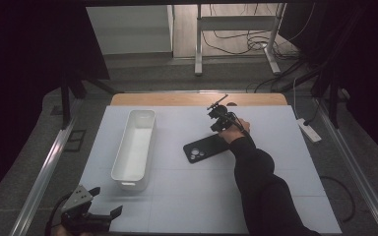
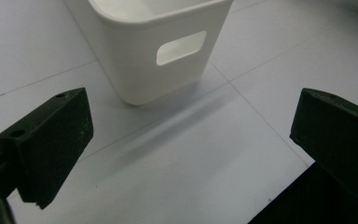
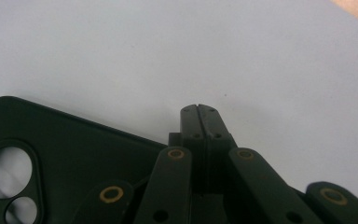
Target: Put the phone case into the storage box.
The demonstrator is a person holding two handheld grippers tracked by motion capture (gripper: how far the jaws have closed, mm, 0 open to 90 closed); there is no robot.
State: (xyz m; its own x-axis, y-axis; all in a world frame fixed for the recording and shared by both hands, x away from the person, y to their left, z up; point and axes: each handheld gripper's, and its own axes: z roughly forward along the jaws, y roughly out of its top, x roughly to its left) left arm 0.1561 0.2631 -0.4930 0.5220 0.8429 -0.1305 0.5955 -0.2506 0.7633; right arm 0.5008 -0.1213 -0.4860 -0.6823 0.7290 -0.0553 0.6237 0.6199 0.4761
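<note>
Nearest the camera, my left gripper (image 1: 109, 212) sat at the table's near left corner, its jaws spread wide and released, with nothing between them. Its own view looked between the two black pads (image 2: 51, 140) at the near end of the white bin (image 2: 161, 44), which had a rounded handle cutout in its end wall; that end stood close ahead of the jaws but apart from them. On the white table (image 1: 187, 196) the bin (image 1: 134, 147) lay lengthwise, running from the near left part toward the far edge, and from above it looked empty.

My right gripper (image 1: 220, 118) was out past the middle of the table, toward the far edge, at the end of a black sleeve (image 1: 261, 187) that crossed the near right part of the surface. Its jaws were clenched flat against each other, holding nothing, as the right gripper view showed, where the tips (image 3: 199, 109) met over bare white surface.

I saw the black phone case (image 1: 205, 147) lying flat near the table's middle, just on the near side of that gripper and right of the bin, well apart from it. Its camera cutouts (image 3: 7, 168) showed the white surface through them. I could not tell whether the gripper touched the case; in the right gripper view its edge ran just beside the linkage.
</note>
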